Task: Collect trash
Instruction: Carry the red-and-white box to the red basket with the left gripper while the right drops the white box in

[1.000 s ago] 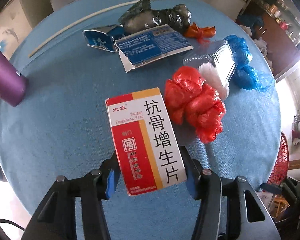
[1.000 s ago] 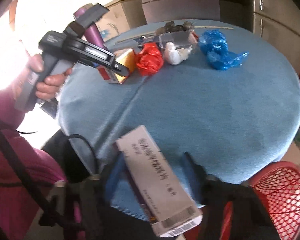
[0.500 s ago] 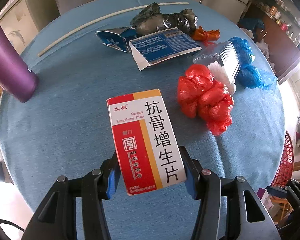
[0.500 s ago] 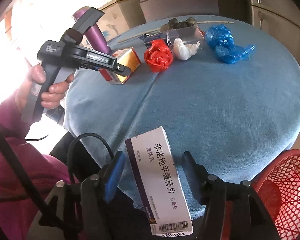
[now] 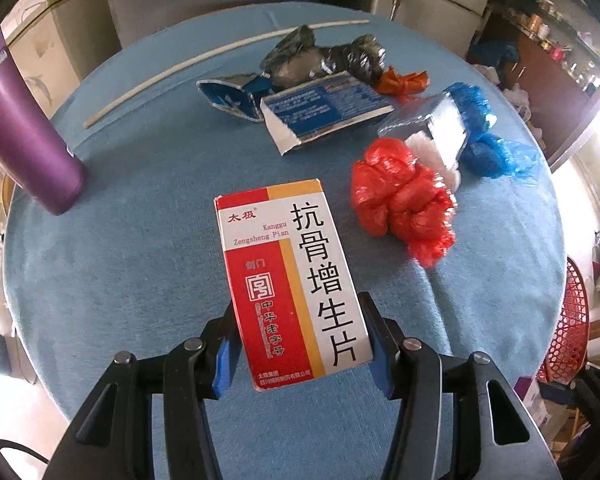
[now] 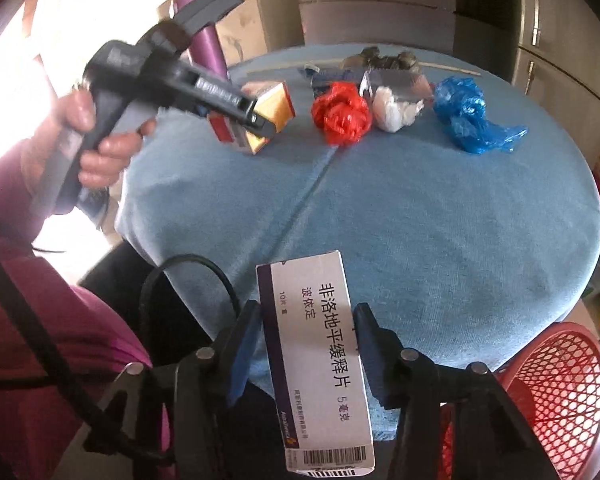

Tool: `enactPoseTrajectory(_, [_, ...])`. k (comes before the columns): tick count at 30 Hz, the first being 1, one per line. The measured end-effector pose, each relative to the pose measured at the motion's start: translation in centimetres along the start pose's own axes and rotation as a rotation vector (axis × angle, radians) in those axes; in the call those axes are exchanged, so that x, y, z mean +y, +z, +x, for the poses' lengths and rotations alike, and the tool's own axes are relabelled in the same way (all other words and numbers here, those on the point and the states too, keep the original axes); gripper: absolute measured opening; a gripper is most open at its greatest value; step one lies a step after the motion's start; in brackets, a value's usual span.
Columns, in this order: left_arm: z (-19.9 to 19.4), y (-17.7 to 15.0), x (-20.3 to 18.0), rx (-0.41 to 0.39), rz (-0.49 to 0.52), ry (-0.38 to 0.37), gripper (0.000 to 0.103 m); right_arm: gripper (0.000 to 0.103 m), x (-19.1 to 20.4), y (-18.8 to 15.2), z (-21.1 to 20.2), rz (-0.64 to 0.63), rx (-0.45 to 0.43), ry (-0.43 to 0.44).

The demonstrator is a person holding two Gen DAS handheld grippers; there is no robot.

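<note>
I've got a red, yellow and white medicine box [image 5: 290, 280] clamped in my left gripper [image 5: 300, 344], blue pads [image 5: 225, 354] pressed on both long sides, held above the near part of the blue table [image 5: 140, 208]. Its face reads "Kanggu Zengsheng Pian" beside big black Chinese characters. From the right wrist view, the hand [image 6: 88, 140] wraps the left gripper's handle, tool angled down over the table's edge.

My right gripper [image 6: 306, 340] has a white box with a purple stripe [image 6: 320, 360] between its fingers, jaws closing on it; it hangs off the table's near edge, just beside the red mesh basket [image 6: 560, 392]. I read "AstraZeneca" in small print, Chinese lettering, a barcode at the near end.

Beyond the medicine box on the table: a red plastic bag [image 5: 404, 208], a blue bag [image 5: 492, 148], a clear tray [image 5: 428, 124], a torn blue carton [image 5: 324, 110], a dark bag [image 5: 324, 60]. A purple bottle [image 5: 20, 132] stands at the table's left edge.
</note>
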State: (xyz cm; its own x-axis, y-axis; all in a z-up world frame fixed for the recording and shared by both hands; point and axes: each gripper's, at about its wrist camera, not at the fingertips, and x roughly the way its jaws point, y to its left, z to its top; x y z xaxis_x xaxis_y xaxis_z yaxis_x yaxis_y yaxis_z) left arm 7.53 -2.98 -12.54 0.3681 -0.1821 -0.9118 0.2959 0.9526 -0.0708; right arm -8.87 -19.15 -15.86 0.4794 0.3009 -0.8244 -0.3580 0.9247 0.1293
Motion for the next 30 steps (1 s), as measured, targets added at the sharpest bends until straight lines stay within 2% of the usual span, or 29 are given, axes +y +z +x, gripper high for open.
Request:
enactPoseTrajectory(7, [-4.3, -0.5, -2.8, -0.092, 0.1, -0.058, 0.055, 0.05, -3.3, 0.3, -4.5, 0.181, -0.179, -0.027])
enactPoseTrajectory(13, [-7.5, -1.2, -9.1, -0.149, 0.298, -0.153, 0.055, 0.051, -6.8, -0.6, -8.6, 0.32, -0.311, -0.101])
enactPoseTrajectory(21, [-7.3, -1.1, -20.2, -0.106, 0.586, -0.258, 0.056, 0.051, -12.5, -5.6, -13.2, 0.576, -0.45, -0.145])
enactPoseTrajectory(27, [-5.4, -1.4, -27.9, -0.016, 0.73, -0.353, 0.056, 0.052, -16.4, -11.3, -16.2, 0.744, -0.495, -0.233])
enactPoseTrajectory(30, [-5.1, -2.3, -30.8, -0.006, 0.794, -0.383, 0.056, 0.053, -17.9, -13.1, -17.0, 0.812, -0.499, -0.252])
